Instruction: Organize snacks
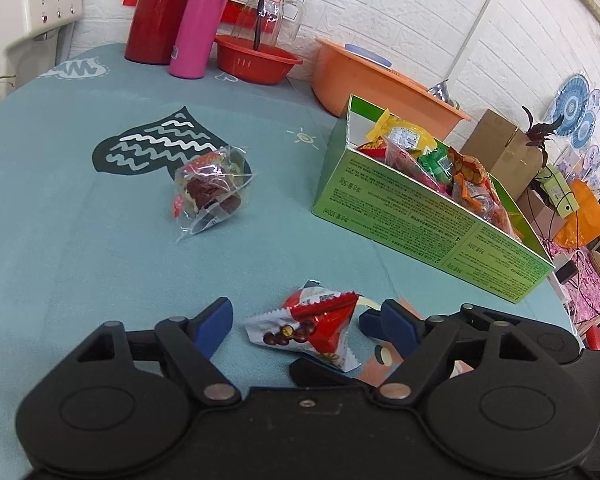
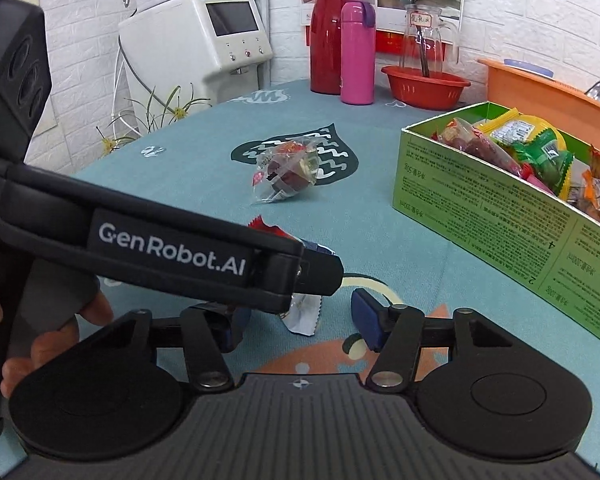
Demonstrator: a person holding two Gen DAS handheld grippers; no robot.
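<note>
- A glossy red-and-white foil snack packet (image 1: 308, 320), crimped at its ends and printed with brown chocolate balls, lies on a matte teal tablecloth (image 1: 80, 240) between the wide-spread blue pads of the left gripper (image 1: 306, 322); neither pad touches it.
- The right gripper (image 2: 300, 326), black plastic with blue pads, also stands wide; its near finger is partly hidden behind the left tool's black body, and nothing is clamped between the jaws.
- A crinkled clear cellophane pack (image 1: 210, 192) holding dark brown pieces rests well apart, on a heart-shaped wave print.
- A green cardboard box (image 1: 420, 216), rectangular and printed with small text, sits open to the right, crowded with bright wrappers.
- Behind stand a smooth pink flask (image 1: 198, 20), a red jug (image 1: 160, 8) and a perforated red plastic basket (image 1: 256, 60).
- Fingers (image 2: 44, 344) curl around the left tool's handle.
</note>
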